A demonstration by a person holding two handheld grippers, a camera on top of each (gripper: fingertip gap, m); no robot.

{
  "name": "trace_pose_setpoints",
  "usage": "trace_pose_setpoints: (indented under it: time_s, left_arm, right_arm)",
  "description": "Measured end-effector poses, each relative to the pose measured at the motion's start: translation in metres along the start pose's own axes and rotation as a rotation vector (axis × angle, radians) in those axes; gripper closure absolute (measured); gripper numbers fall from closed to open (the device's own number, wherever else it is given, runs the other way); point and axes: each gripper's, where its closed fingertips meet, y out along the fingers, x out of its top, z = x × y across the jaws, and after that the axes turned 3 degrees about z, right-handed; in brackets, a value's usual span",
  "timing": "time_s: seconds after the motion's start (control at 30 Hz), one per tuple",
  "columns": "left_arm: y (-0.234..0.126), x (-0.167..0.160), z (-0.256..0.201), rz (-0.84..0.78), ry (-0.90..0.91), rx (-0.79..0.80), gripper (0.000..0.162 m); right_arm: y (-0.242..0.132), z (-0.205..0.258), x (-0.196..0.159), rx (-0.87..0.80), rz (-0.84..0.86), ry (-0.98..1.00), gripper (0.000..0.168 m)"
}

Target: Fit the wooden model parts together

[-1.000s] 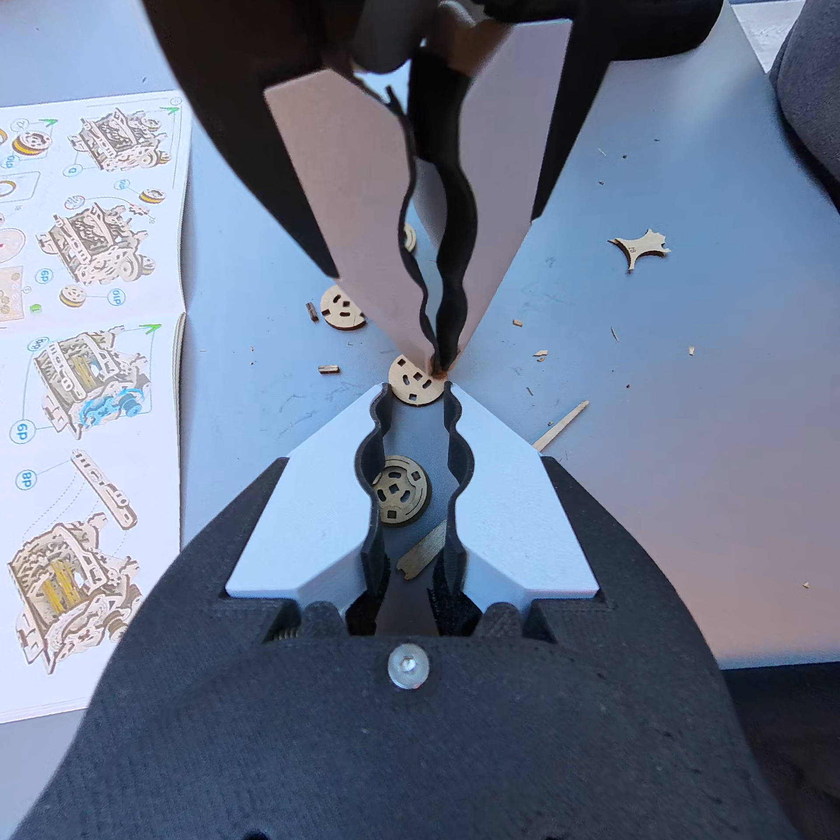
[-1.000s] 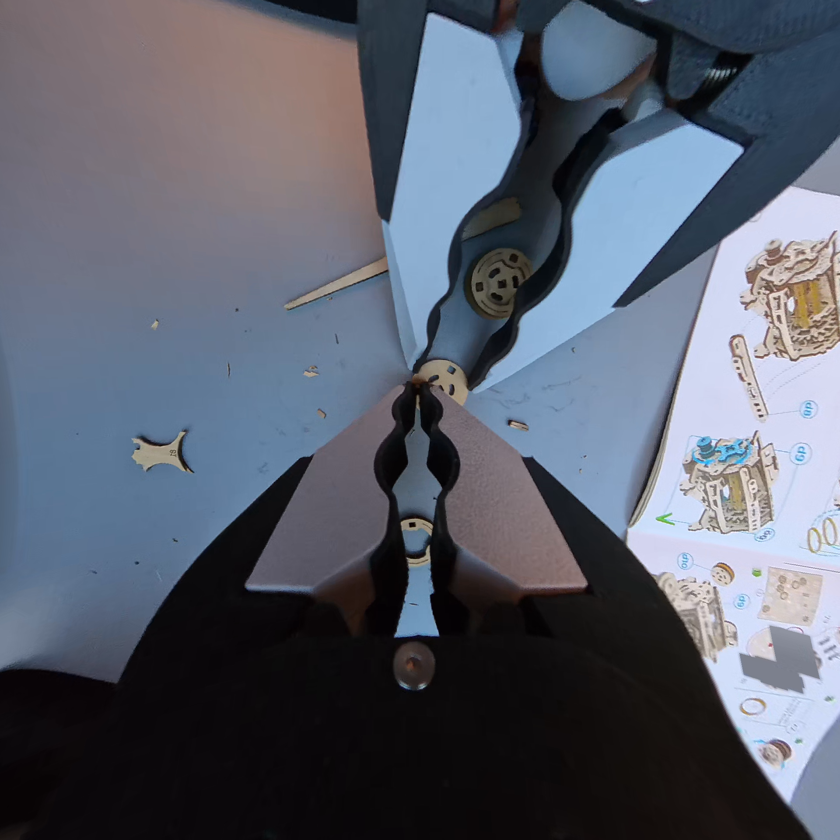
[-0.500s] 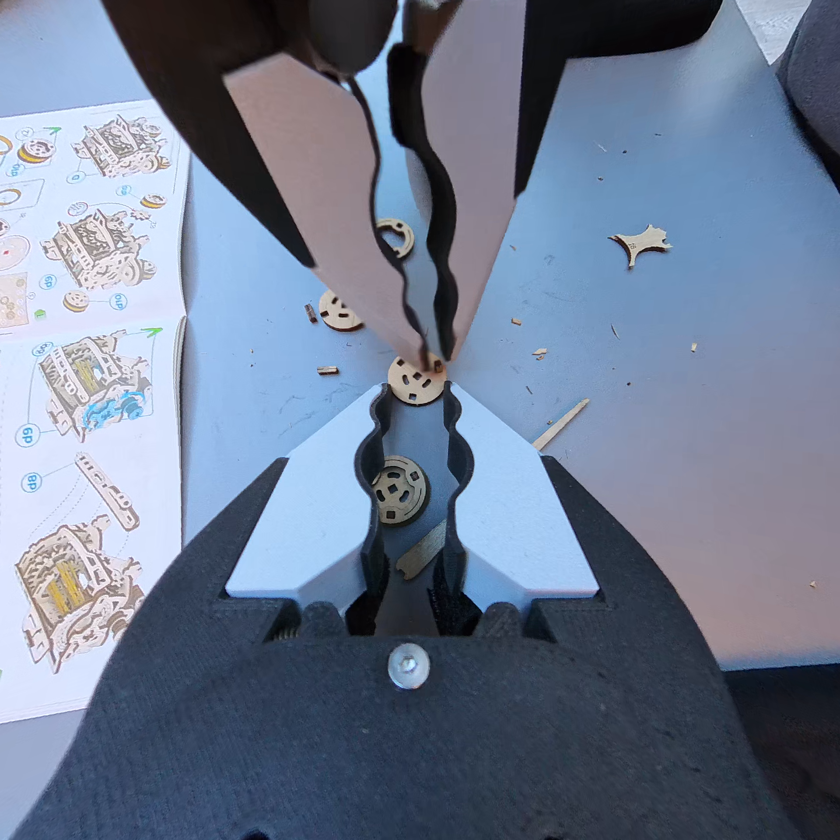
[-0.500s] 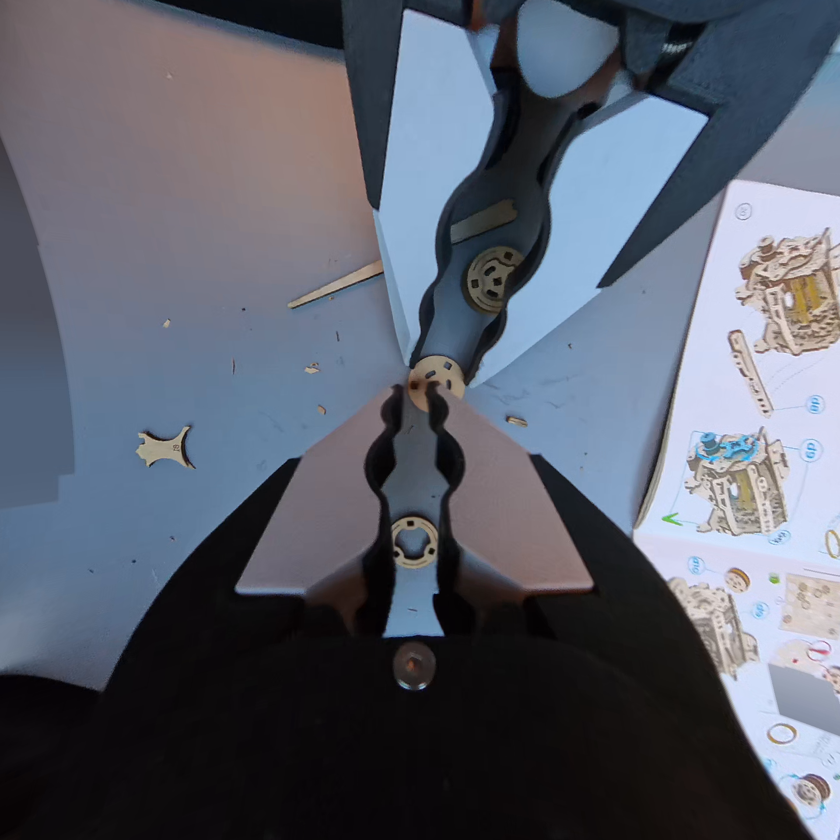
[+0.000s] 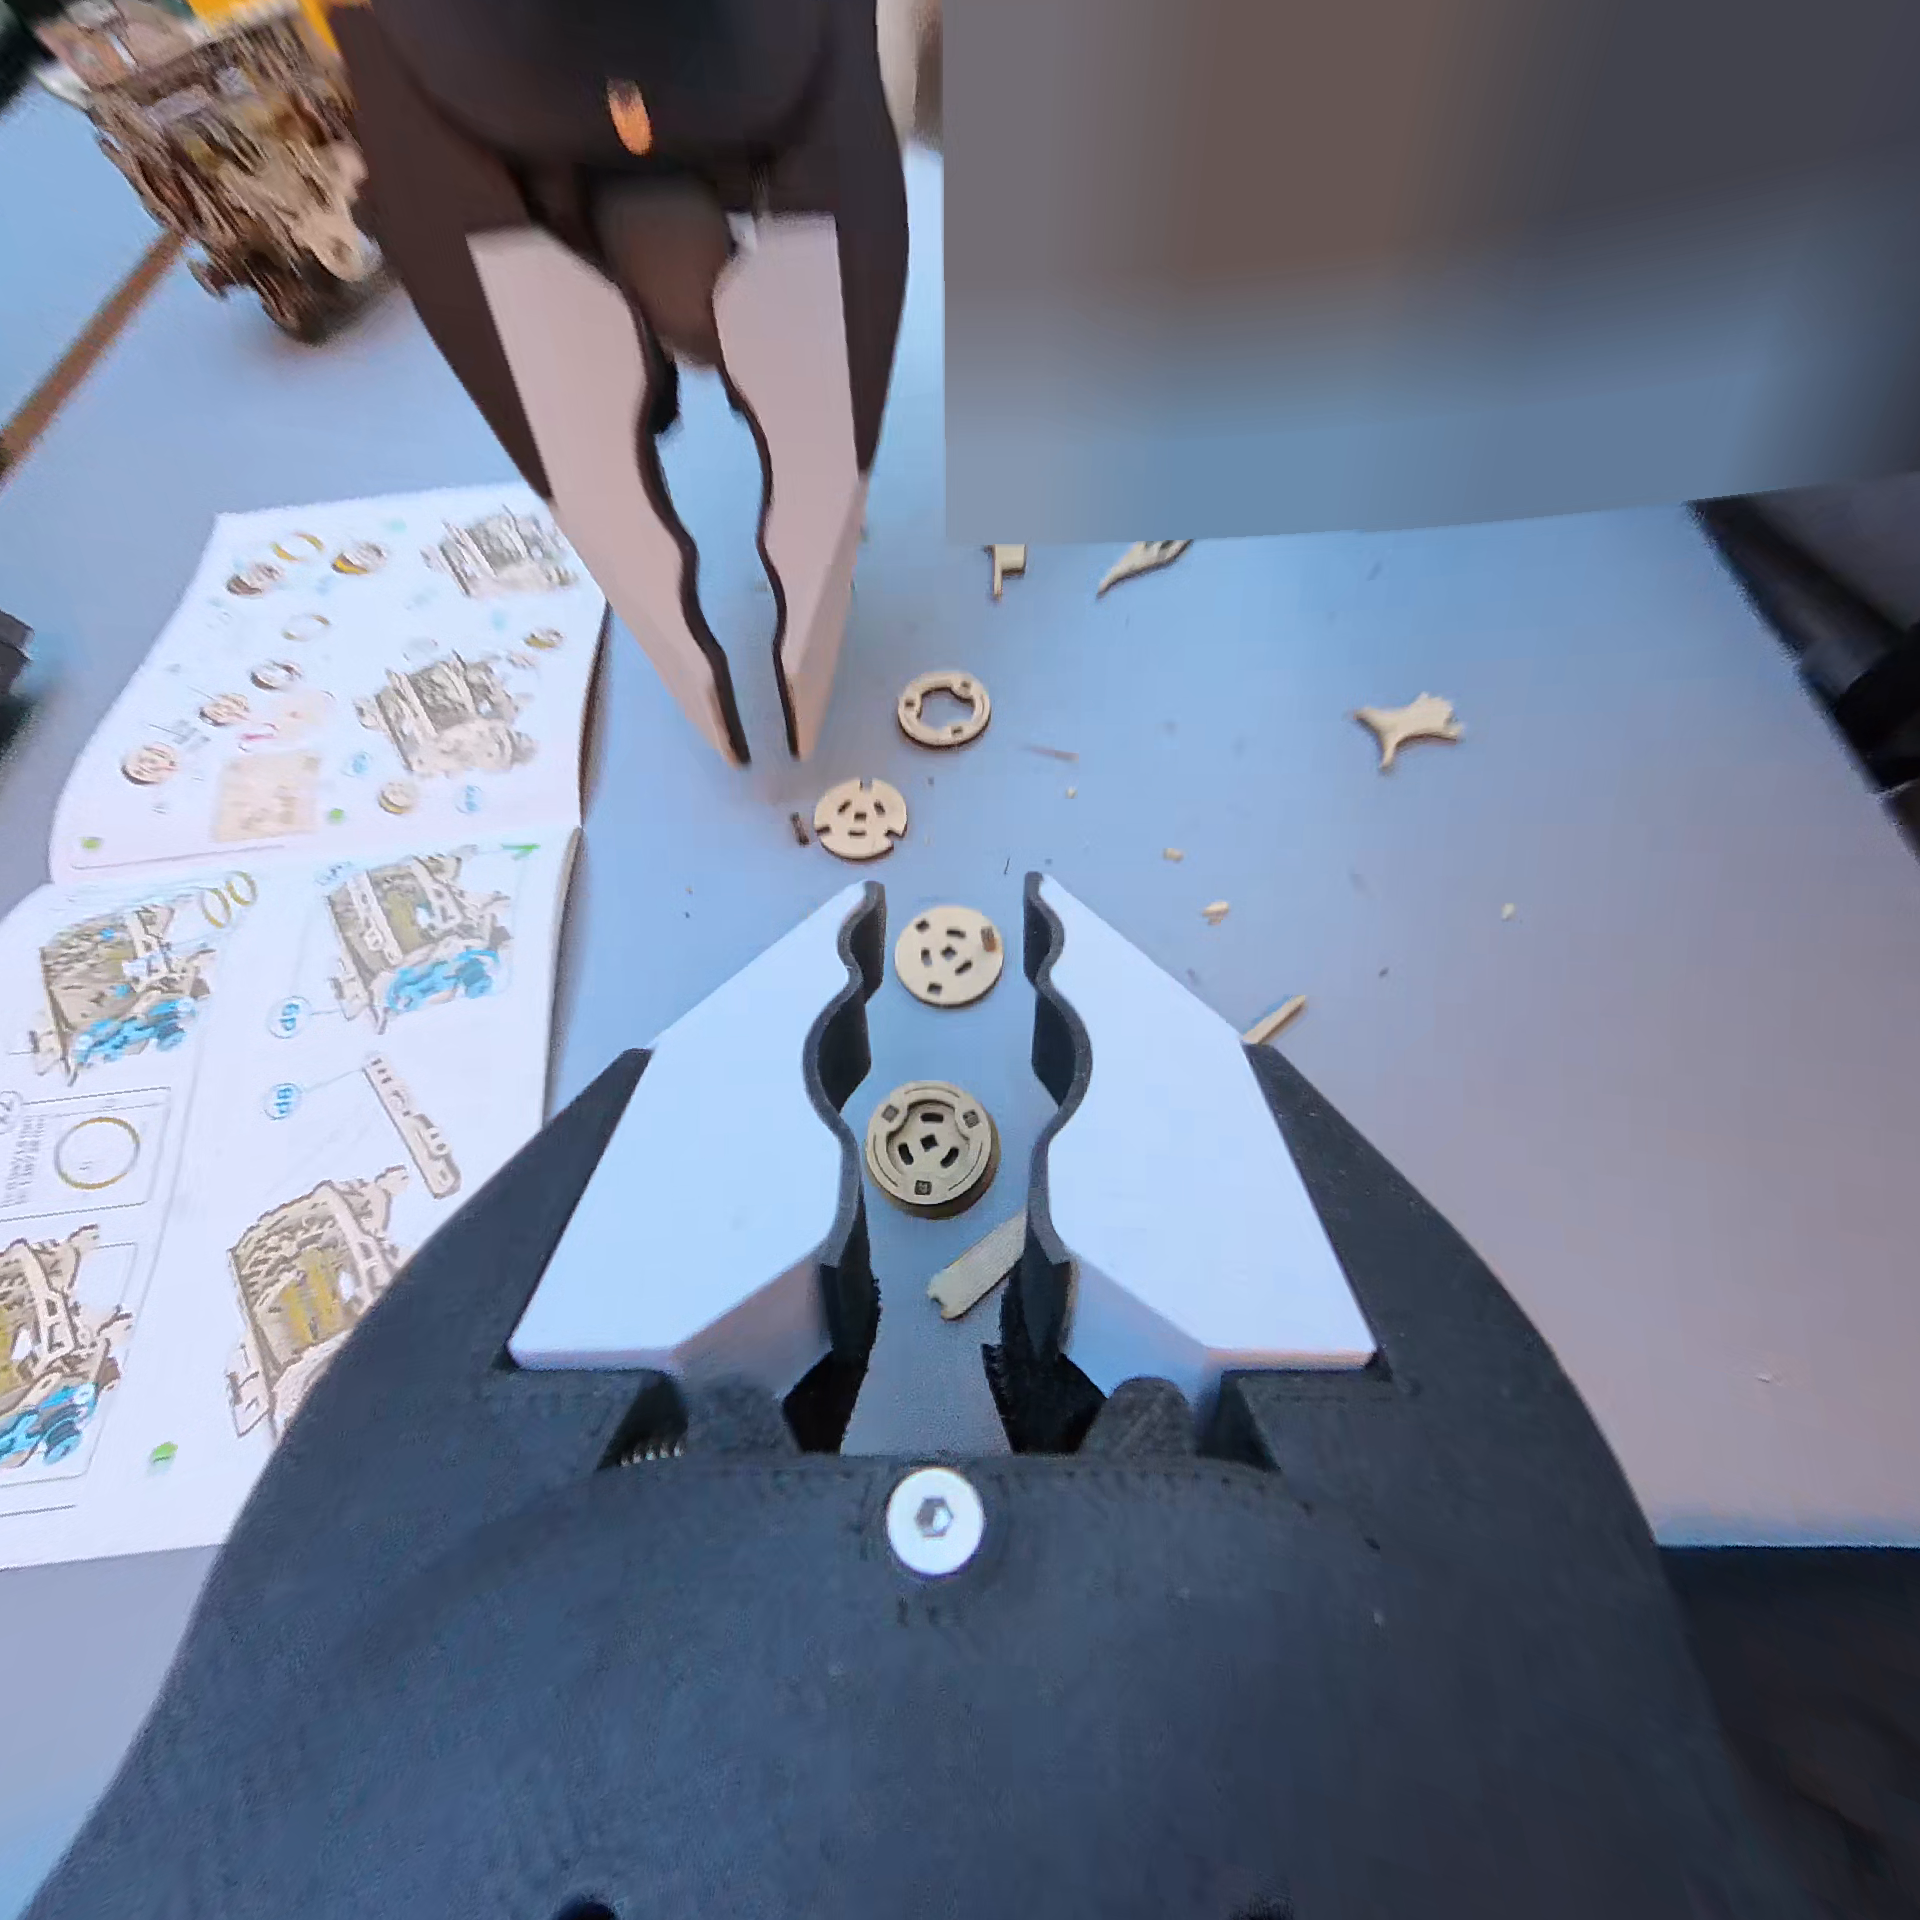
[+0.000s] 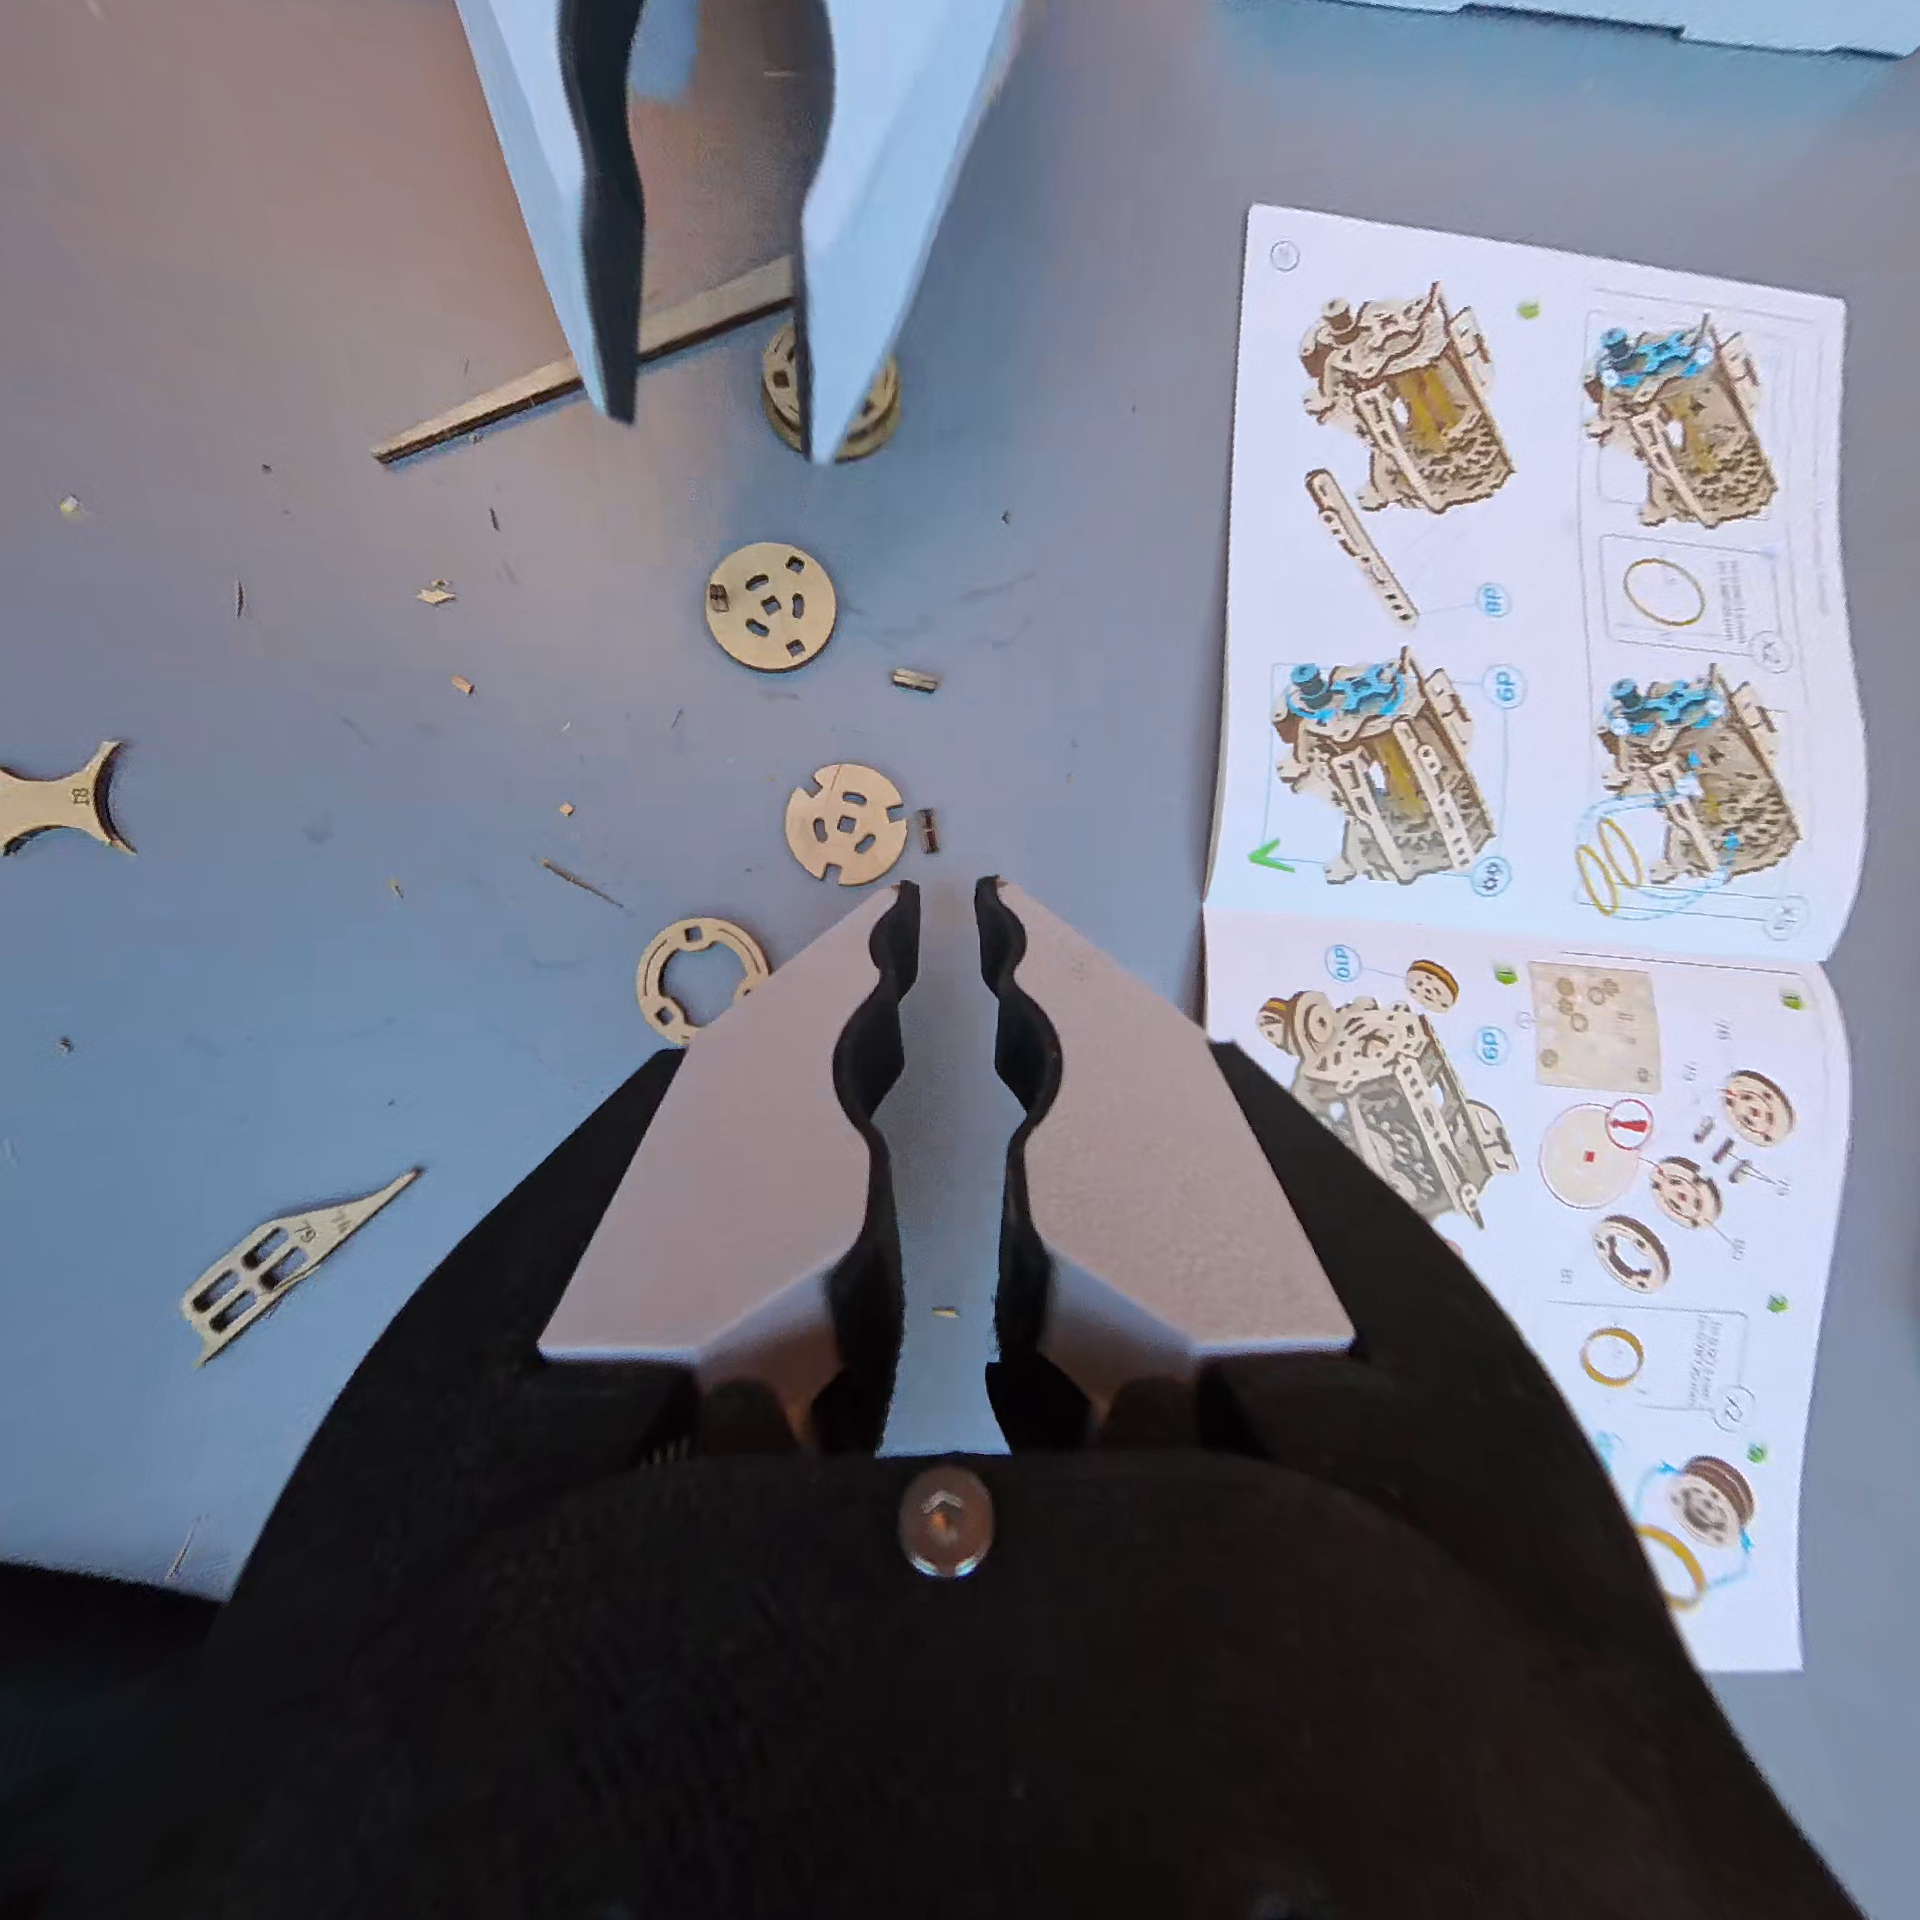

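Both claws (image 5: 950, 894) (image 6: 947, 888) drawn apart, released, slotted disc (image 5: 949, 956) lying free between

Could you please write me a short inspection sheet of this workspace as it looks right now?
Surface: grey table, dusted with wood chips.
Job's things: flat slotted wooden disc, stacked dark wooden wheel, notched wooden disc, open wooden ring, all lying loose.
Clutter: star-shaped wooden offcut, windowed wooden offcut, tiny wooden pegs.
Grippers: left hand-held gripper open, empty; right hand-held gripper open, empty.
Cables: nothing seen.
Surroundings: open instruction booklet, assembled wooden model.
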Motion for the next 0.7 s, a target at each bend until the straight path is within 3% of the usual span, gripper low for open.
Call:
trace_pose_setpoints:
  time_s: [0.1, 0.27, 0.57, 0.7]
  left_arm:
    - [-0.011, 0.005, 0.005, -0.04, -0.025, 0.015, 0.141]
    - [-0.003, -0.015, 0.007, 0.041, -0.045, 0.007, 0.145]
    - [0.014, -0.025, -0.003, 0.163, 0.025, 0.012, 0.136]
    - [0.014, -0.025, -0.003, 0.162, 0.021, 0.012, 0.138]
  right_arm:
    - [0.008, 0.001, -0.002, 0.031, -0.028, 0.006, 0.159]
    - [0.009, 0.001, 0.004, 0.067, -0.101, 0.015, 0.16]
    - [0.015, 0.004, 0.006, 0.124, -0.128, 0.043, 0.159]
    - [0.015, 0.008, 0.007, 0.171, -0.13, 0.059, 0.166]
